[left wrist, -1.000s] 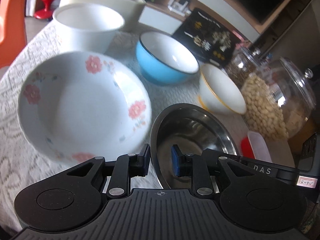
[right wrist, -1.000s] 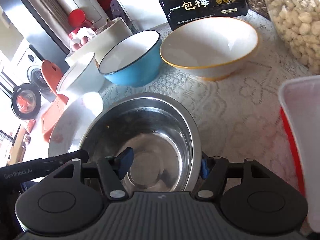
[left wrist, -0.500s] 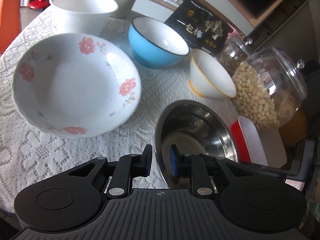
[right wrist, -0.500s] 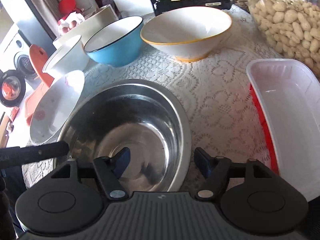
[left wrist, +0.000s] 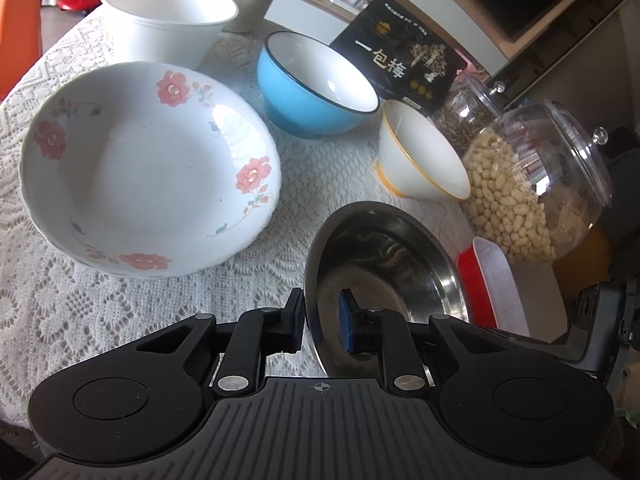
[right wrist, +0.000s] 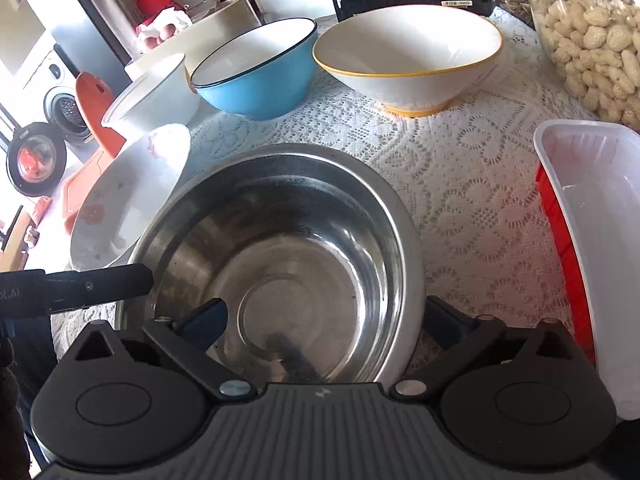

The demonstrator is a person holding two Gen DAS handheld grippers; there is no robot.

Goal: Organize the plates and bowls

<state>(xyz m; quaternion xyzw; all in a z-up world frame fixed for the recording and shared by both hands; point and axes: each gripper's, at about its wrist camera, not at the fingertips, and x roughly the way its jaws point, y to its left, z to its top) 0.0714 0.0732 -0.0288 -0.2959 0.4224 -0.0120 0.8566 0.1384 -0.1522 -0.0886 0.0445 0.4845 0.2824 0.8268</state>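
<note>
While the steel bowl sits on the lace-covered bench at its near edge, the left gripper has its jaws straddling the bowl's left rim, one pad outside and one inside, narrowed onto the thin wall and pinching it. The right gripper stands over the near right part of the same bowl; its jaws have just been opening and now stand spread wide, one finger over the inside, the other outside the rim, neither pressing on it. Left of the steel bowl lies the flowered dish, apart from it. Farther off stand a blue bowl, a yellow-rimmed white bowl and a plain white bowl. To the right are a red-and-white container and a jar of peanuts.
</note>
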